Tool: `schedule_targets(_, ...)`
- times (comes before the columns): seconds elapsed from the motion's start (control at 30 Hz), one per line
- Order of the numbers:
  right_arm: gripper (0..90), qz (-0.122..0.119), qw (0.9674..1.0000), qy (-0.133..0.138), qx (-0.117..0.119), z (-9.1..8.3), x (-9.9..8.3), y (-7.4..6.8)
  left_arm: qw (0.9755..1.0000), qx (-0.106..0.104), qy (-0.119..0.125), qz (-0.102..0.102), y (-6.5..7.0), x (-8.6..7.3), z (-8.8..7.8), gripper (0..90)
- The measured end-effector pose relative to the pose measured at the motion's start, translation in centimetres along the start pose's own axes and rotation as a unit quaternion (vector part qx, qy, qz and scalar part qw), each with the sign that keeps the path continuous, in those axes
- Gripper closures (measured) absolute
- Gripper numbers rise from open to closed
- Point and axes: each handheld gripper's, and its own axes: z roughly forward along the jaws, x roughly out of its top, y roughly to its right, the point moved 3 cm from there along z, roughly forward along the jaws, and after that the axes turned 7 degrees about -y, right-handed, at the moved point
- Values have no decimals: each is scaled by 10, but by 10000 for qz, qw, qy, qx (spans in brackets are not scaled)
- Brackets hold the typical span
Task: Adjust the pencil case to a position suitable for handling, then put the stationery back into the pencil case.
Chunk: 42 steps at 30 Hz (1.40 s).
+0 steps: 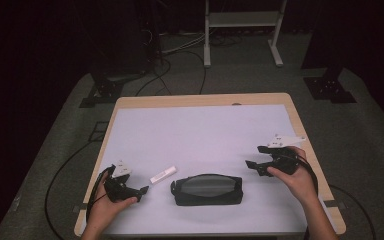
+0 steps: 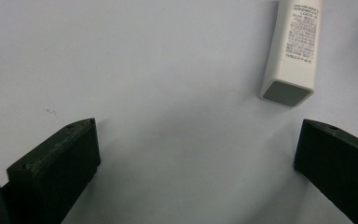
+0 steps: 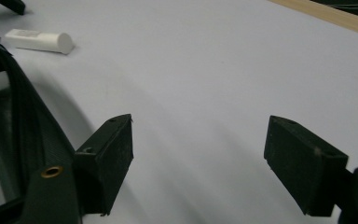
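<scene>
Currently | left gripper (image 1: 141, 190): jaws wide, nothing held | right gripper (image 1: 251, 166): jaws wide, nothing held | white tube (image 1: 163, 174) is seen at ten o'clock of black pouch (image 1: 207, 189) | advice: tube should be squarely straddled by the left jaws before closing.

**A:** So how's the high view set up? Overhead?

**B:** Yeah, mounted above the near edge of the counter (image 1: 200, 100), facing forward and down, far enough back to catch floor past it.

**A:** And the left gripper view?

**B:** Right up close, aimed down at the sheet, white tube (image 2: 292, 51) just beyond it.

**A:** Right gripper view?

**B:** Low and close, skimming across the sheet toward that same tube (image 3: 39, 41), far off. All three share the tube (image 1: 163, 174).
</scene>
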Motion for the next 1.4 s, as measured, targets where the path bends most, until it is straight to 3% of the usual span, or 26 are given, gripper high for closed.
schedule_targets(0.43,213,464,9972,-144,-565,-7,-33,19,10000,10,-12,1,0,0,0,0)
schedule_targets(0.73,208,549,9928,-473,-950,1,-48,30,10000,4,-4,-2,0,0,0,0)
schedule_targets(1.07,185,519,9891,-849,-1085,15,-59,36,10000,1,-1,0,0,0,0,0)
schedule_targets(1.4,156,751,9892,-753,-1013,16,-63,39,10000,7,-1,3,0,0,0,0)
